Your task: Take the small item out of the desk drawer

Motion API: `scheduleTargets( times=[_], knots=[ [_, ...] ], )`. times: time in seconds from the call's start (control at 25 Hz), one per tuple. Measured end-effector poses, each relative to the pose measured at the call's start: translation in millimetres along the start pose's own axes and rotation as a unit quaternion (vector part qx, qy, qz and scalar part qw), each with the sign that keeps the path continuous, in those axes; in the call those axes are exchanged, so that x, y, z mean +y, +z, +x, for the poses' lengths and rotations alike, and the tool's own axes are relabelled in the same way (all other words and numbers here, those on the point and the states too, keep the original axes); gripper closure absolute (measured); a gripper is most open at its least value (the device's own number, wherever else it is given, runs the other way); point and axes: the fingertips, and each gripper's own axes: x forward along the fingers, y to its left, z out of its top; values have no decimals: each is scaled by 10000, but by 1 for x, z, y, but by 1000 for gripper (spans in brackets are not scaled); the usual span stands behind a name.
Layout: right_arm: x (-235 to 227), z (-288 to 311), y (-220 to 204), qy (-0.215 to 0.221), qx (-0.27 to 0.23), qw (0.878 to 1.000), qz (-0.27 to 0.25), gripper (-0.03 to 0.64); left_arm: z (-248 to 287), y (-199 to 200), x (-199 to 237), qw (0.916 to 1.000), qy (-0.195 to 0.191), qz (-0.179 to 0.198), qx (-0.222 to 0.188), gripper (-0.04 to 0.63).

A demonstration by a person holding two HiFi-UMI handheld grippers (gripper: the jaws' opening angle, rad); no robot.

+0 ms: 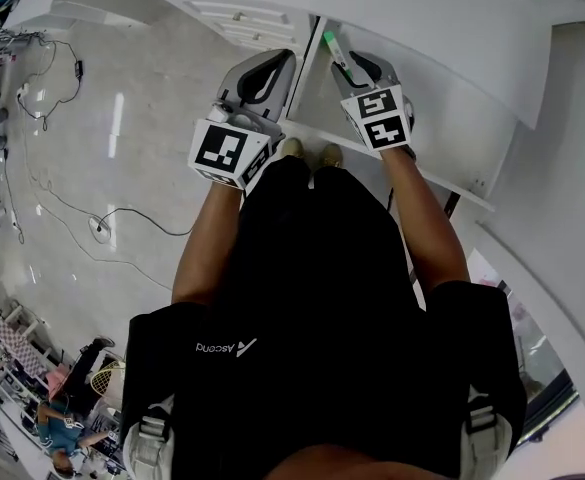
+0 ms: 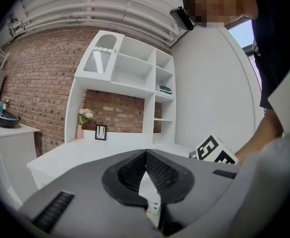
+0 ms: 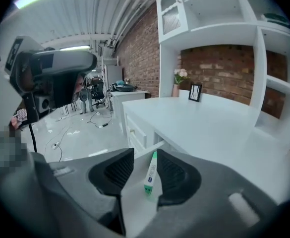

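A small white tube with a green cap (image 1: 332, 46) lies on the white floor of the open desk drawer (image 1: 472, 183). My right gripper (image 1: 360, 63) hangs over it. In the right gripper view the tube (image 3: 150, 172) sits between the black pads, close to the right one, and the right gripper (image 3: 145, 155) is open, with the left pad well clear. My left gripper (image 1: 287, 60) is at the drawer's left edge. In its own view the left gripper (image 2: 145, 152) has its tips touching, with a white scrap with green print low in the gap.
The white desk (image 1: 422, 8) carries a hutch of shelves (image 2: 135, 68), a vase of flowers (image 2: 80, 125) and a small picture frame (image 2: 100, 132). Closed drawer fronts (image 3: 135, 128) face the glossy floor, where cables (image 1: 72, 208) trail. The person's shoes (image 1: 307, 151) stand below the drawer.
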Motion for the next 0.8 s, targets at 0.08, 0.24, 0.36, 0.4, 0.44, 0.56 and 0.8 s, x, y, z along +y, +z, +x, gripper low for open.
scheduleTargets(
  times=[0.08, 0.24, 0.36, 0.4, 0.44, 0.56, 0.8],
  knots=[
    [-3, 11, -5, 14, 205, 9998, 3, 472, 3, -3, 6, 10000, -22, -15, 30, 597],
    [-8, 39, -18, 36, 607, 9981, 54, 449, 7, -12, 19, 9998, -69, -129, 136, 597],
    [-12, 57, -30, -7, 860, 9962, 119, 436, 8, -19, 26, 9990, -131, -246, 340, 596],
    [-13, 62, -34, -15, 941, 9955, 144, 436, 8, -21, 28, 9989, -136, -270, 365, 597],
    [-14, 66, -39, -22, 1025, 9946, 157, 434, 9, -22, 30, 9988, -129, -288, 369, 597],
    [-17, 78, -51, -44, 1251, 9920, 135, 434, 10, -25, 38, 9989, -104, -289, 344, 597],
    [-18, 99, -69, -47, 1607, 9868, 185, 436, 3, -31, 51, 9989, -84, -268, 378, 597]
  ],
)
